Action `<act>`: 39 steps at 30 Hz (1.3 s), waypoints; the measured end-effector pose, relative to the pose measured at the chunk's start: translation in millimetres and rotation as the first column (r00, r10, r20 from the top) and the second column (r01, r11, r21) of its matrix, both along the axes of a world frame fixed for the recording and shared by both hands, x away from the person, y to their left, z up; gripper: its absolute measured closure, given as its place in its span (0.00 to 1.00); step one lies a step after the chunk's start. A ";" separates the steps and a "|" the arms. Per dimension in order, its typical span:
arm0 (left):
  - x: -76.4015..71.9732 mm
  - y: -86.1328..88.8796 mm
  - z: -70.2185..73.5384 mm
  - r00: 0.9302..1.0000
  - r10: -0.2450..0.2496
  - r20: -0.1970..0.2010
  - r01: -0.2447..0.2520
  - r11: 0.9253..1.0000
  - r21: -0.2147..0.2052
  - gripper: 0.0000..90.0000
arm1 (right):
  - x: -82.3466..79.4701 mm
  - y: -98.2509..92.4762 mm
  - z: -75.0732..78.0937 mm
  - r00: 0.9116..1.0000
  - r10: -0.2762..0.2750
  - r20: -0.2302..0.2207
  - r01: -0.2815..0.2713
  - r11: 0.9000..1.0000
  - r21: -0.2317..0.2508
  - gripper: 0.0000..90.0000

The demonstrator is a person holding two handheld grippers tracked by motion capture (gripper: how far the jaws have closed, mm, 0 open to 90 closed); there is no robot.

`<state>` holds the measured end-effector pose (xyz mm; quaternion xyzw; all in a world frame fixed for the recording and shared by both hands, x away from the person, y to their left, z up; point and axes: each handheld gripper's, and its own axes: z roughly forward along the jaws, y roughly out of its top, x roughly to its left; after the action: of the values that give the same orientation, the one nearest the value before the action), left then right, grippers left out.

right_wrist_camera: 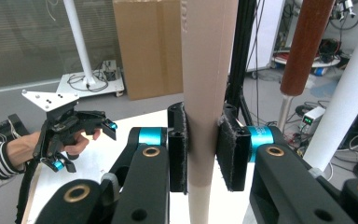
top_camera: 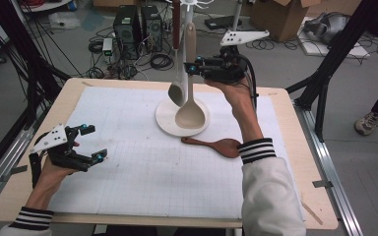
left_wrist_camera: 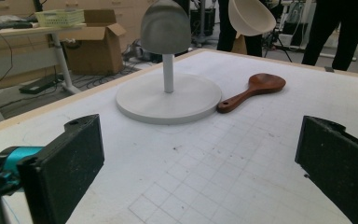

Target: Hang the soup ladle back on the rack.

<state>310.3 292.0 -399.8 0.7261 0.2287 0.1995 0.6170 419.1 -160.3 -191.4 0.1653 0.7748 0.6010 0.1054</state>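
A beige ladle (top_camera: 191,115) hangs upright over the round base of a white stand (top_camera: 165,120), its bowl low over the base. My right gripper (top_camera: 197,66) is shut on its handle (right_wrist_camera: 207,70), the two pads (right_wrist_camera: 228,149) pressing on either side. A grey ladle (top_camera: 177,92) with a brown handle (right_wrist_camera: 307,42) hangs beside it by the stand's post (right_wrist_camera: 349,98). A brown wooden spoon (top_camera: 216,145) lies flat on the mat just in front of the base. My left gripper (top_camera: 94,142) stands open low over the mat's left side, nothing between its jaws (left_wrist_camera: 200,163).
The white gridded mat (top_camera: 142,167) covers most of the wooden table (top_camera: 10,196). From the left gripper view the stand base (left_wrist_camera: 168,98) and wooden spoon (left_wrist_camera: 254,88) lie ahead. Computer towers (top_camera: 138,29), cables and cardboard boxes (right_wrist_camera: 144,46) sit on the floor beyond the table.
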 end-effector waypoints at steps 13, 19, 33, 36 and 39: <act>0.6 2.7 -6.0 1.000 0.003 -0.006 -0.003 1.000 0.009 0.02 | 29.6 4.7 9.2 0.998 0.003 -0.062 -0.003 1.000 0.007 0.85; 1.7 2.4 -7.1 1.000 0.002 -0.009 -0.002 1.000 0.011 0.02 | 36.8 8.5 13.1 0.998 0.005 -0.069 -0.005 1.000 0.001 0.85; 2.2 3.4 -8.2 1.000 -0.002 -0.014 0.002 1.000 0.011 0.02 | 50.8 9.3 8.6 0.995 -0.010 -0.097 0.011 1.000 0.006 0.85; 2.2 3.8 -8.4 1.000 0.000 -0.016 0.000 1.000 0.012 0.02 | 53.0 9.8 8.9 0.995 -0.010 -0.097 0.010 1.000 0.007 0.85; 2.4 4.2 -8.6 1.000 0.001 -0.017 0.000 1.000 0.010 0.02 | 54.9 10.7 8.6 0.995 -0.017 -0.101 0.018 1.000 0.001 0.85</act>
<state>312.6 296.2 -408.4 0.7309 0.2331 0.1946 0.6112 474.0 -149.6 -182.9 0.2024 0.7771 0.5917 0.0712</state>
